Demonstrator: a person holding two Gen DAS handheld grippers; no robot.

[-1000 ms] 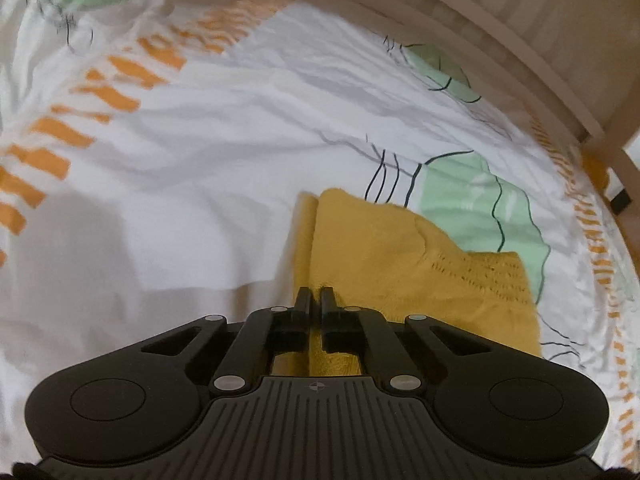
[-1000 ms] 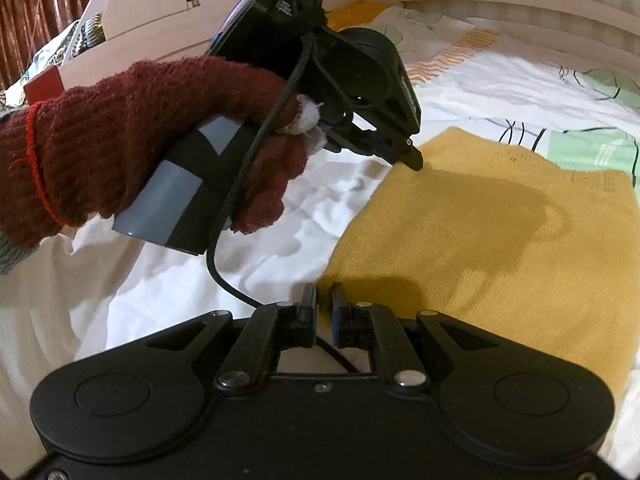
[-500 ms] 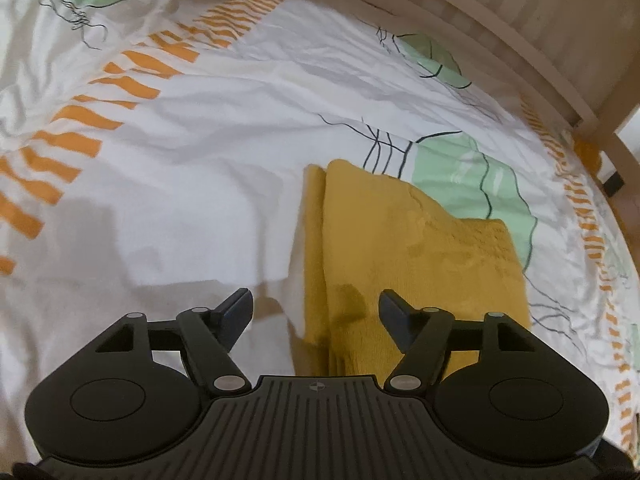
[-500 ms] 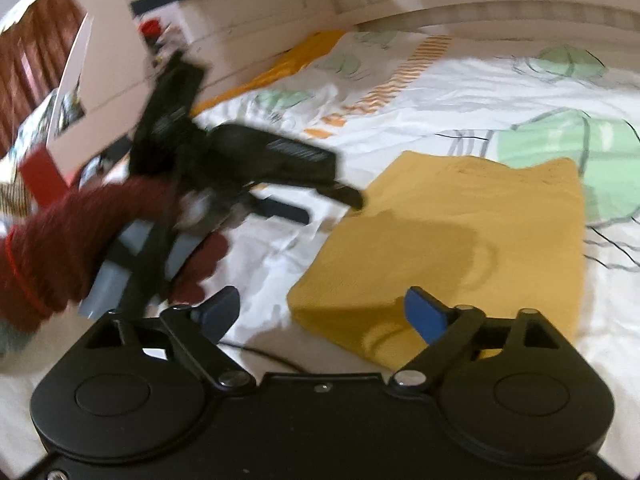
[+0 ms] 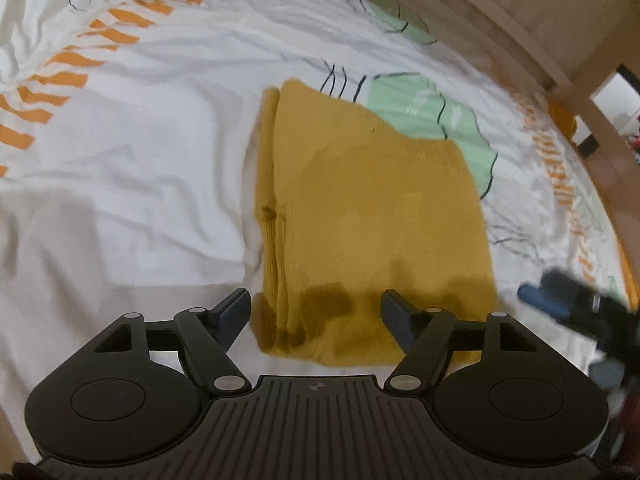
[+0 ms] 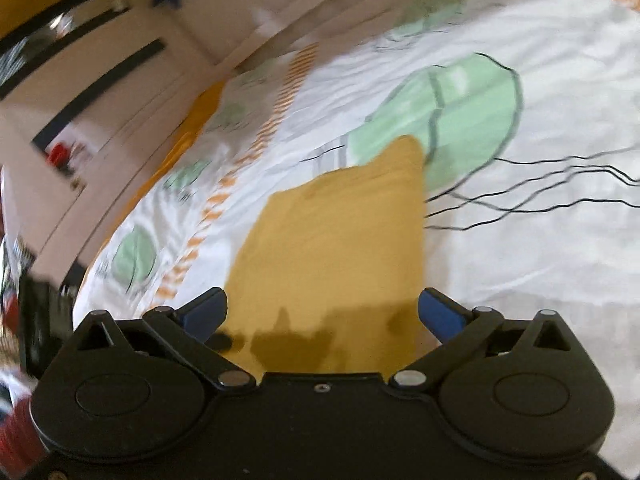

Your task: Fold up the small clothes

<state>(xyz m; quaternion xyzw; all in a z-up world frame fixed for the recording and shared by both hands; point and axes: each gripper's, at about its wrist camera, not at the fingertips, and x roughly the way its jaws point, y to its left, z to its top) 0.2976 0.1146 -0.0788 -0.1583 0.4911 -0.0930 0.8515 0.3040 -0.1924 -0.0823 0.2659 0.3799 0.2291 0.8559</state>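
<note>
A mustard-yellow knit garment [image 5: 372,216] lies folded into a rough rectangle on the bed, with stacked layers along its left edge. My left gripper [image 5: 315,300] hovers open over its near edge, pads apart and gripping nothing. In the right wrist view the same garment [image 6: 336,240] stretches away from my right gripper [image 6: 323,300], whose jaws are opening wide above the cloth with nothing pinched between them. The right gripper [image 5: 568,304] also shows as a dark blur with a blue pad at the right of the left wrist view.
A white sheet [image 5: 140,140] with orange dashes and green leaf prints covers the bed. A pale wooden bed frame [image 5: 520,12] runs along the far side. In the right wrist view, pale cupboards [image 6: 100,80] stand beyond the bed, and a red knitted sleeve [image 6: 16,440] shows at lower left.
Both grippers went from shut at the garment's edge to open and drew back from it. The right wrist view rolled and swung, and the gloved hand left the middle of it.
</note>
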